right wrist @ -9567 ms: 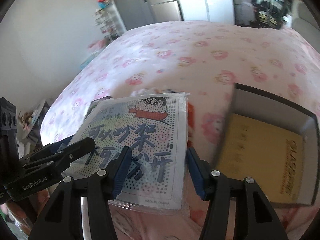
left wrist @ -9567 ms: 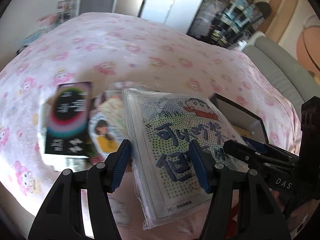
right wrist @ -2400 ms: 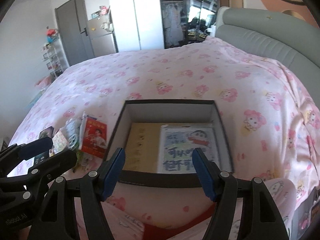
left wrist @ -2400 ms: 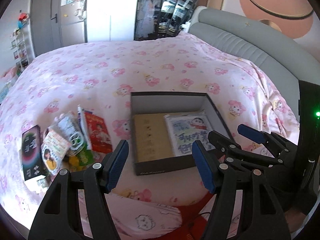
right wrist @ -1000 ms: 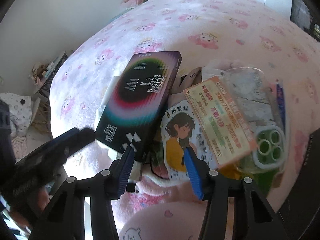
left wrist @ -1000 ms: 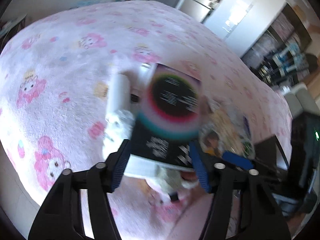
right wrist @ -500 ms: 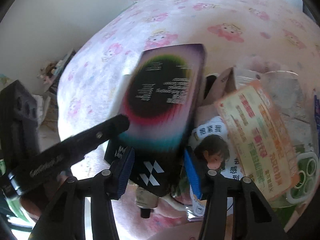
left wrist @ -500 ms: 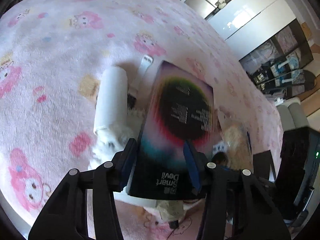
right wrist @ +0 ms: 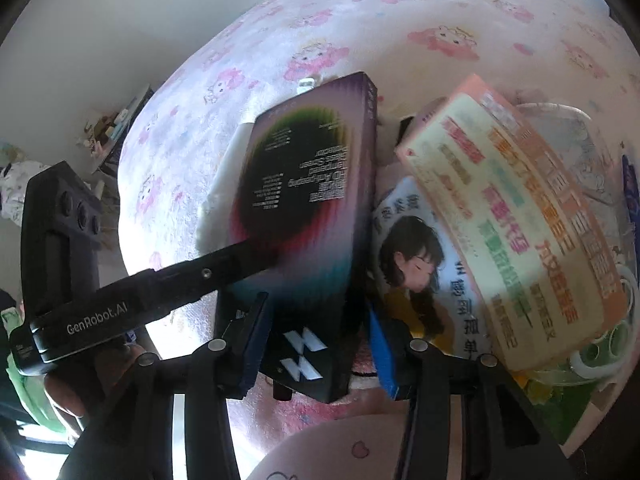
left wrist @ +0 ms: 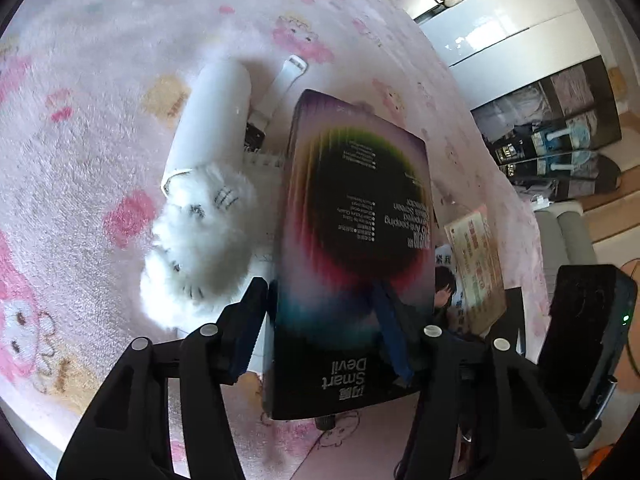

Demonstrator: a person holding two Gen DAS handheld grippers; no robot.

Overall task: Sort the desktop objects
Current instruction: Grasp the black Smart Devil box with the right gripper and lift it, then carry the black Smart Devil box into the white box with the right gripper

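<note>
Right gripper (right wrist: pixel 316 344) jaws closing around the black box (right wrist: pixel 308 216)

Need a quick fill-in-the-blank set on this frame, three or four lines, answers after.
1. The black box printed "Smart Devil" sits between the jaws of ______ grippers.
2. Beside that box lies a fluffy ______ plush toy.
3. The card to the right of the box, right wrist view, shows a girl in a ______ top.
4. Everything rests on a blanket whose main colour is ______.

Missing words: both; white; yellow; pink
</note>
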